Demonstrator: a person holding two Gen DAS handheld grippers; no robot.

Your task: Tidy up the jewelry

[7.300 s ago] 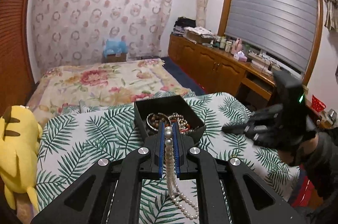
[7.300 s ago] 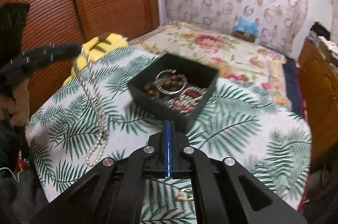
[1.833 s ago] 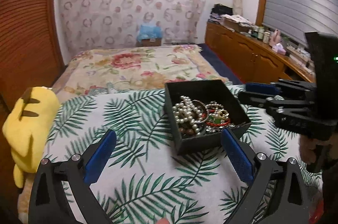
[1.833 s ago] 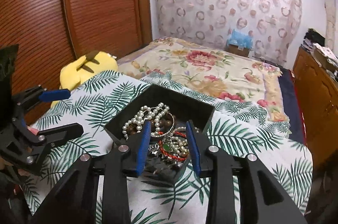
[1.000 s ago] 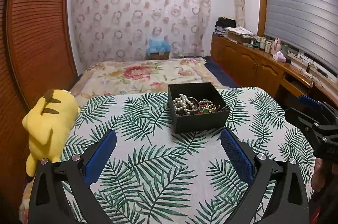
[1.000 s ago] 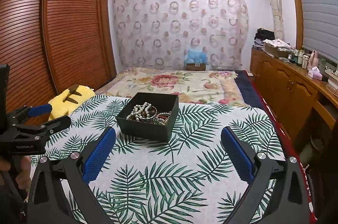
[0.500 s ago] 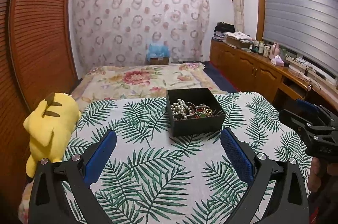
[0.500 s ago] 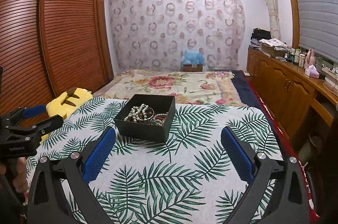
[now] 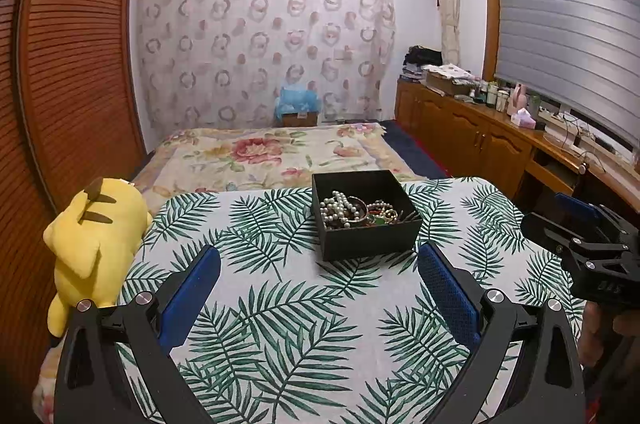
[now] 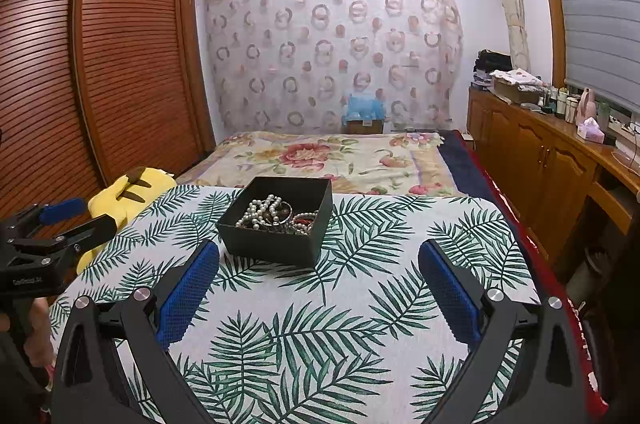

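Markings are present on the bodies of both tongs but are not legible: pale lettering on the left tongs (image 10: 60,220), seen from the right wrist, and on the right tongs (image 9: 576,220), seen from the left wrist.

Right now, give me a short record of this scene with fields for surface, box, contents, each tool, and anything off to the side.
surface: table with palm-leaf cloth
box: black open box, standing on the cloth
contents: pearl necklace heaped with other bracelets and beads
left tool: open, empty, short of the box
right tool: open, empty, short of the box
side: yellow plush toy at the cloth's left edge
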